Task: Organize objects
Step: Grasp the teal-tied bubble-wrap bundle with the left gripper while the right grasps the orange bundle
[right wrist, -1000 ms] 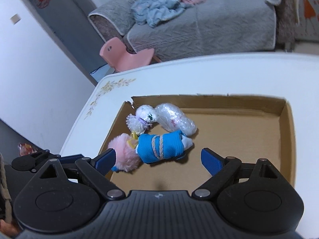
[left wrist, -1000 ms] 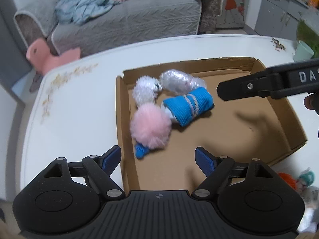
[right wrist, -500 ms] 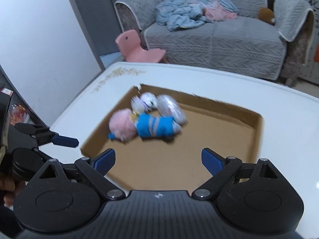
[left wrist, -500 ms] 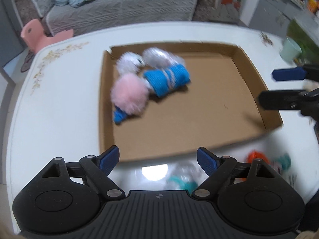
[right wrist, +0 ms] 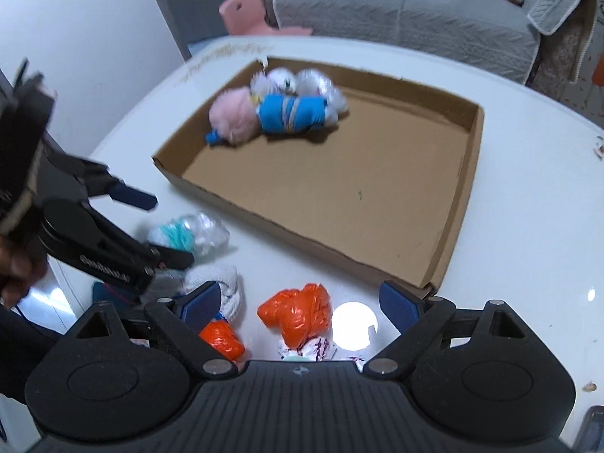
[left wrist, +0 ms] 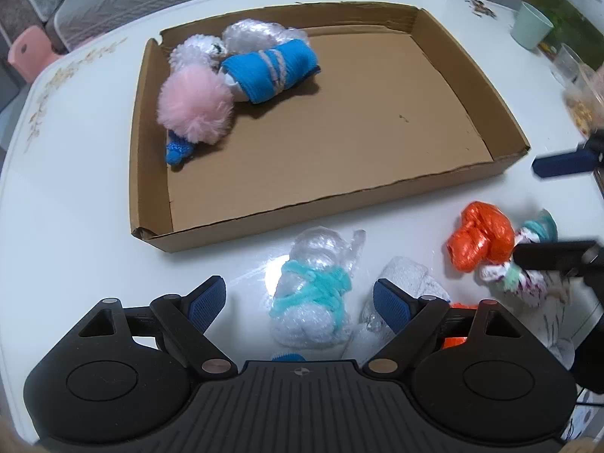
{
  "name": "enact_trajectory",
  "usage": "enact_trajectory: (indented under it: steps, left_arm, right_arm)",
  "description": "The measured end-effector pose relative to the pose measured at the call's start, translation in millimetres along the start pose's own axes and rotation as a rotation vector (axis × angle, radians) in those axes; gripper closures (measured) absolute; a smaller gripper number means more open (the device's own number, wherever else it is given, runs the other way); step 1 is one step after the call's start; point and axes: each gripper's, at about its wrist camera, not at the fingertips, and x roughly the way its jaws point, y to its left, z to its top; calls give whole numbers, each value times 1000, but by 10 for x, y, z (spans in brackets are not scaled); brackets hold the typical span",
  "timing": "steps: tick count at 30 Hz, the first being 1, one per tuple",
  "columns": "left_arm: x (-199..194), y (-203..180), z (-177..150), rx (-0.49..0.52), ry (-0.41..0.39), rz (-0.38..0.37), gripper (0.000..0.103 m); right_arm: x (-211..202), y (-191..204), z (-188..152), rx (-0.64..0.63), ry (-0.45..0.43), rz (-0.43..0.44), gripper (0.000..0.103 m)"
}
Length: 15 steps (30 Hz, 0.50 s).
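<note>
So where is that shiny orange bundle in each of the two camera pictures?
Left wrist view: the orange bundle lies on the white table at the right, outside the cardboard tray's near wall, beside the right gripper's dark finger.
Right wrist view: the same orange bundle sits low in the middle, between the right gripper's open fingers.
Shared landmark: the cardboard tray, with the pink pom-pom inside.

Pink pompom (left wrist: 194, 111), blue roll (left wrist: 270, 70), orange bundle (left wrist: 477, 241), brown box (left wrist: 339, 204).
</note>
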Motion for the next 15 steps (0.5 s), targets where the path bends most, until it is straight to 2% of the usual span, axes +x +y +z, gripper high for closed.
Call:
enact_trajectory:
  steps: [5, 7, 12, 15]
  left_arm:
    - [76, 72, 36, -66, 4, -17, 14]
    - [112, 80, 48, -71, 9, -15, 14]
    - [209, 102, 48, -66, 20, 6, 14]
    - [259, 127, 44, -65, 23, 23, 14]
  right_arm:
    - [199, 62, -37, -40, 56, -12, 24]
    - [256, 67, -51, -44, 74, -18, 29]
    - [325, 73, -57, -50, 90, -32, 35]
    - [383, 51, -54, -41, 110, -35, 42]
